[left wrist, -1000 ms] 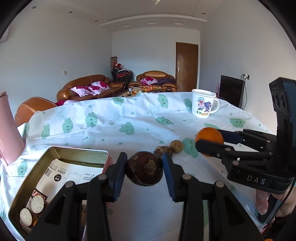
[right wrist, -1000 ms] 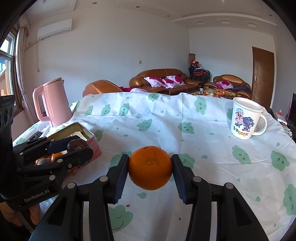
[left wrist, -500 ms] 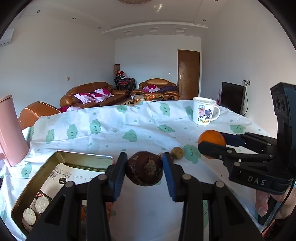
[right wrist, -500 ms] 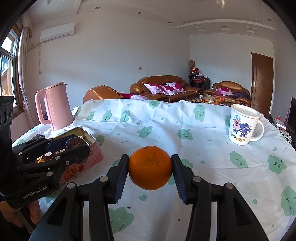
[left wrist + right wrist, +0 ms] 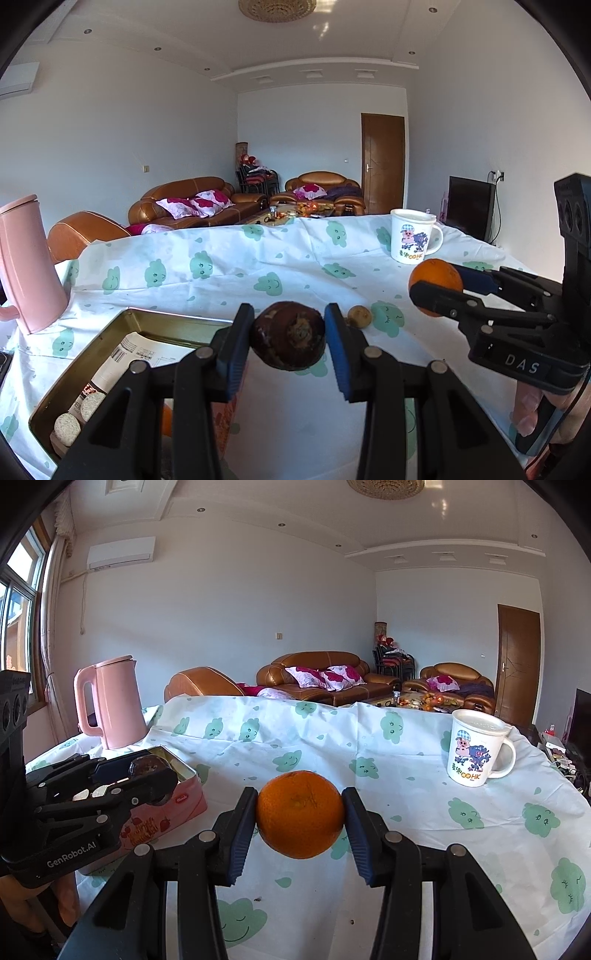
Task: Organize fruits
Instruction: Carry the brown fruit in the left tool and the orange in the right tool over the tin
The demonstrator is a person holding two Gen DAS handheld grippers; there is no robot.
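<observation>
My left gripper (image 5: 289, 341) is shut on a dark brown, rough fruit (image 5: 288, 339) and holds it above the table, just right of an open pink tin box (image 5: 147, 325). The same gripper shows in the right wrist view (image 5: 147, 771) over the tin (image 5: 181, 797). My right gripper (image 5: 300, 815) is shut on an orange (image 5: 300, 814), held above the tablecloth; it also shows in the left wrist view (image 5: 436, 284) at the right. A small tan fruit (image 5: 360, 316) lies on the cloth behind the dark fruit.
A pink kettle (image 5: 110, 701) stands at the back left beside the tin. A white cartoon mug (image 5: 474, 751) stands at the back right. The tin holds a printed paper and round biscuits (image 5: 81, 417). The table (image 5: 406, 794) has a white cloth with green clouds.
Both grippers have risen with their fruit, so the views tilt up toward the ceiling. The second dark fruit on the cloth is now hidden behind the held one.
</observation>
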